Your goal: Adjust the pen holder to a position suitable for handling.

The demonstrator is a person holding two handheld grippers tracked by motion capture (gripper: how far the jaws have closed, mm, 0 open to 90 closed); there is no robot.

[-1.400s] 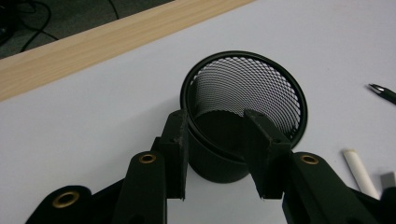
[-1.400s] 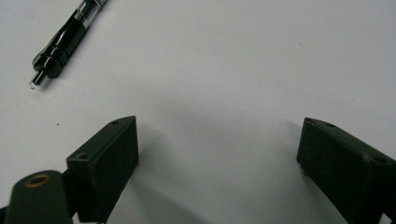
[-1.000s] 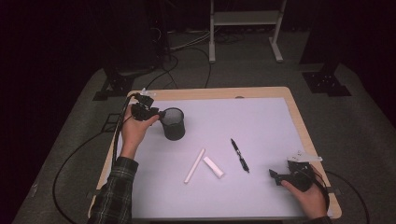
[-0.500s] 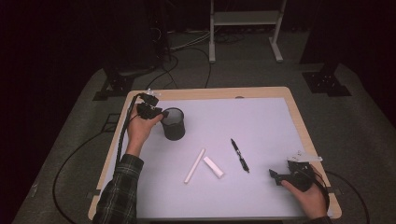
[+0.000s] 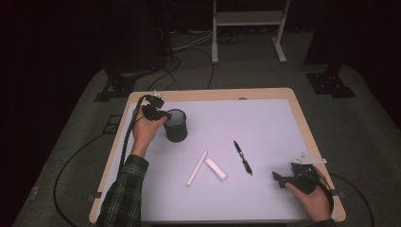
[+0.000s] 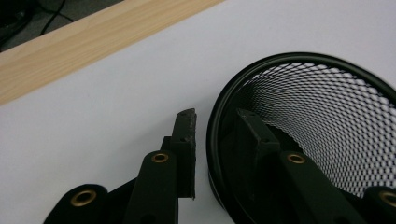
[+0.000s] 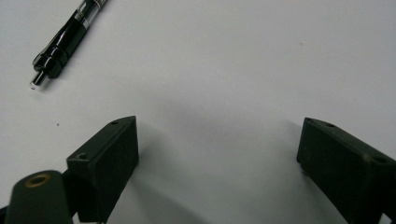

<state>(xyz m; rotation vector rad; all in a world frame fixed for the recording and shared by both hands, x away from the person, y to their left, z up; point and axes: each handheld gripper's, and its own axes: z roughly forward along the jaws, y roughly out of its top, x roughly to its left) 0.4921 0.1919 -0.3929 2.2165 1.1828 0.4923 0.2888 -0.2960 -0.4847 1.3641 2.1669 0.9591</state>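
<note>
Mesh cup [image 5: 176,126]: black, round, open-topped, walls of fine diamond-pattern wire mesh with a solid smooth rim. Stands upright on the white table top [image 5: 265,127], toward the far left part of it, near the light wooden edge [image 5: 208,94]. In the left gripper view the cup [image 6: 322,135] shows its mesh inside, light passing through the weave, nothing seen in it.

Left gripper [image 5: 156,111]: held by the left hand [image 5: 144,130], at the cup's left rim. Jaws straddle the cup wall, one outside on the white surface side, one inside against the mesh; narrow gap between outer jaw and rim visible, so jaws stand a little apart around the wall, not pressed on it. Plaid sleeve [image 5: 125,194] runs in from the bottom left; a black cable [image 5: 127,137] trails along the forearm.

Right gripper [image 5: 292,177]: held by the right hand [image 5: 312,201], near right corner of the table, low over the surface. Jaws wide apart, bare white surface between them.

Black pen [image 5: 242,157]: lies flat, mid-table, right of centre, well apart from the cup; its tip end [image 7: 42,77] appears at the upper left of the right gripper view.

White stick [image 5: 197,167]: long, thin, lies diagonal near centre.

Short white piece [image 5: 216,169]: just beside the stick on its right, angled the other way.
</note>
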